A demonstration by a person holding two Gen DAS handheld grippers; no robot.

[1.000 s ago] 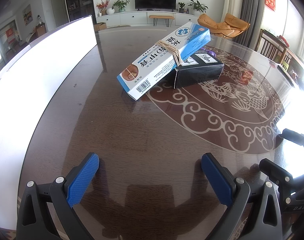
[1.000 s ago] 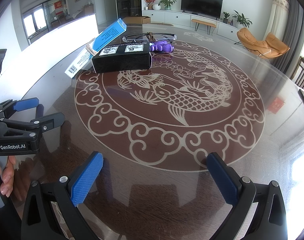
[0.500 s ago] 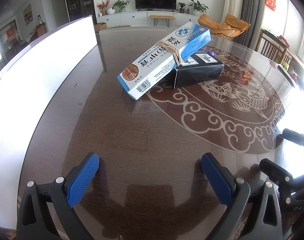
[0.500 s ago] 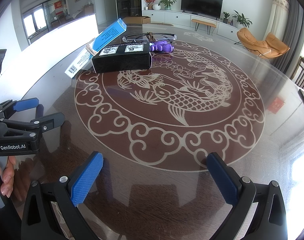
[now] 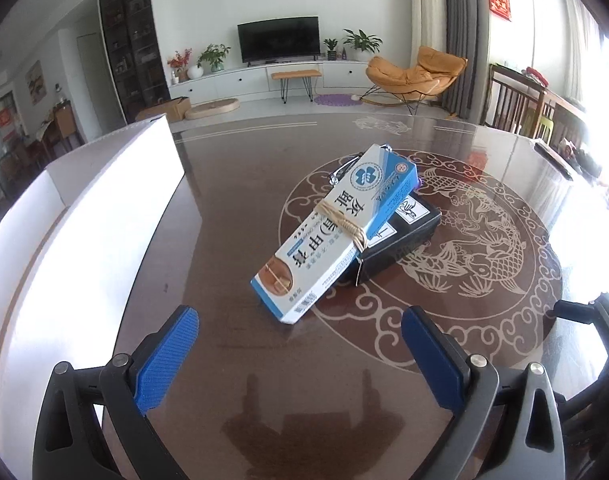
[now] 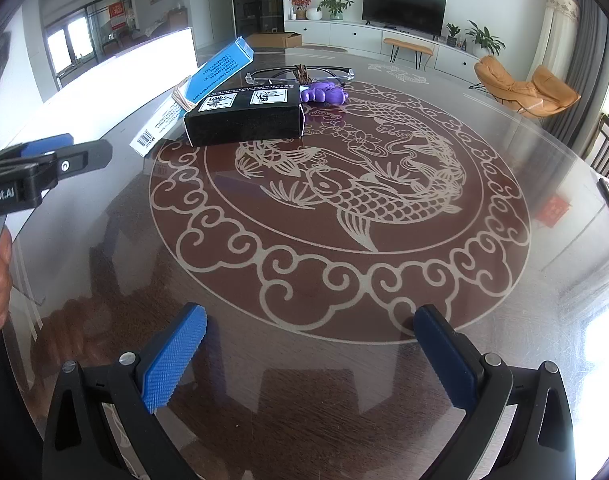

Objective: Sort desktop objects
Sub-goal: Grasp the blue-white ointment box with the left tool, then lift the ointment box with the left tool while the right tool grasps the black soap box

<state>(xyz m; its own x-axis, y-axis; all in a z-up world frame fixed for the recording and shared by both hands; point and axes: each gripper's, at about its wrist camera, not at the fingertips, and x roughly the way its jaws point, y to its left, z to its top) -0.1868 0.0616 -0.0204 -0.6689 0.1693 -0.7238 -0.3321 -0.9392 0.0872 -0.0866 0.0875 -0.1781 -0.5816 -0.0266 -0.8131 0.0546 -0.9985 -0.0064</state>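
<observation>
Straight ahead of the left gripper (image 5: 300,344), and near it, lay the blue-and-white carton (image 5: 332,236), bound with a rubber band, its barcode end on the table (image 5: 232,208) and its far end propped on the black box (image 5: 400,240). Its long axis ran away from the jaws and slightly rightward, so a grasp across its width looked the likely next move. Both pairs of jaws stood wide apart, holding nothing. The right gripper (image 6: 310,350) sat well back from the pile, making the left the nearer one. Behind the box lay a purple toy (image 6: 324,94) and glasses (image 6: 300,74). Along the left stood a white bin (image 5: 104,208); its inside was washed out, so I could not tell its contents.
</observation>
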